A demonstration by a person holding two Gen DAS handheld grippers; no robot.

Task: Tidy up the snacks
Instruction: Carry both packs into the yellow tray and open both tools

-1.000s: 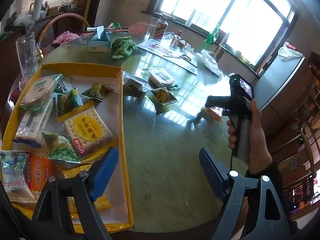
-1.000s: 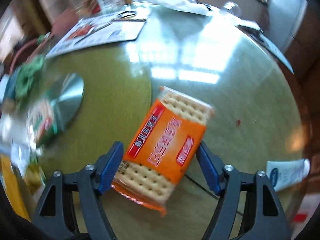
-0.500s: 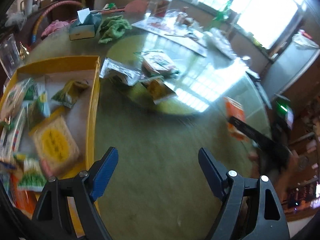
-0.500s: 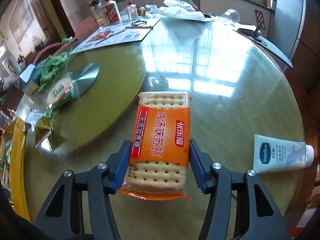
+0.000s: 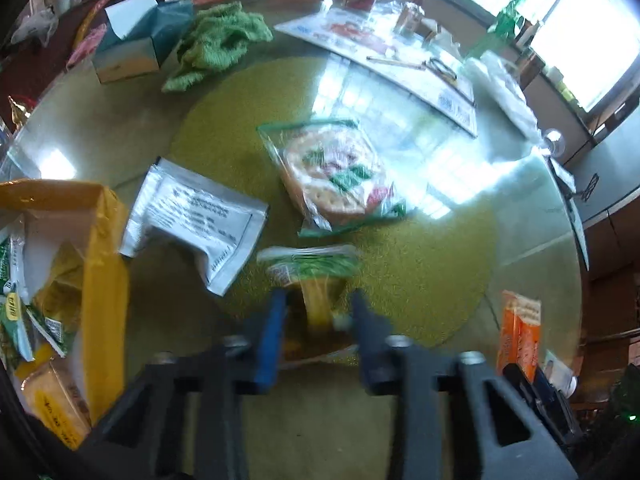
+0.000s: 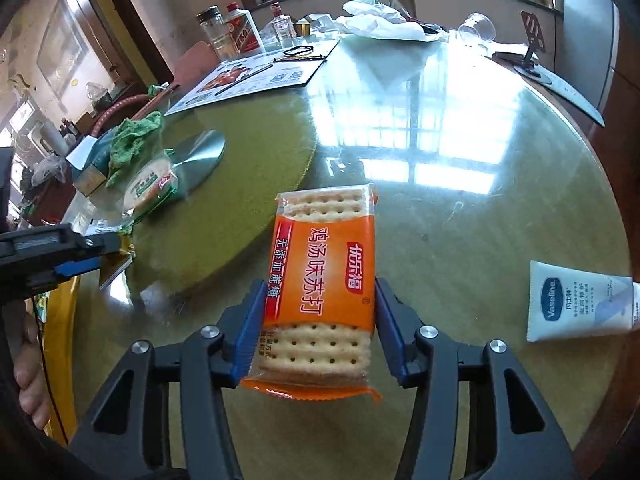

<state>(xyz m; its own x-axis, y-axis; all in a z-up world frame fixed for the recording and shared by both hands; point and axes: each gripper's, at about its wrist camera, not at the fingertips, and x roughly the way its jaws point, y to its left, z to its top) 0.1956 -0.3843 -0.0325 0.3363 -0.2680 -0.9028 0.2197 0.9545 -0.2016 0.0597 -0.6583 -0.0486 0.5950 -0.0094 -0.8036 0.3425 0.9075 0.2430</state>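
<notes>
My right gripper [image 6: 316, 312] is shut on an orange cracker pack [image 6: 320, 280] and holds it above the glass table; the pack also shows at the right of the left wrist view [image 5: 518, 332]. My left gripper [image 5: 316, 312] has its jaws narrowed around a small yellow-green snack packet [image 5: 310, 276] on the green turntable [image 5: 420, 280]; the frame is blurred. A silver packet [image 5: 192, 216] and a green-edged cracker pack [image 5: 336, 176] lie ahead. The yellow tray [image 5: 102, 264] with several snacks is at the left.
A green cloth [image 5: 216, 40], a tissue box [image 5: 132, 40], a placemat with scissors [image 5: 400, 56], bottles [image 6: 236, 32] and a plastic bag [image 6: 380, 24] sit at the far side. A Vaseline tube [image 6: 576, 304] lies at the right, near the table edge.
My left gripper moved forward from beside the tray to the turntable and its jaws narrowed around the small packet. My right gripper closed on the orange pack and lifted it.
</notes>
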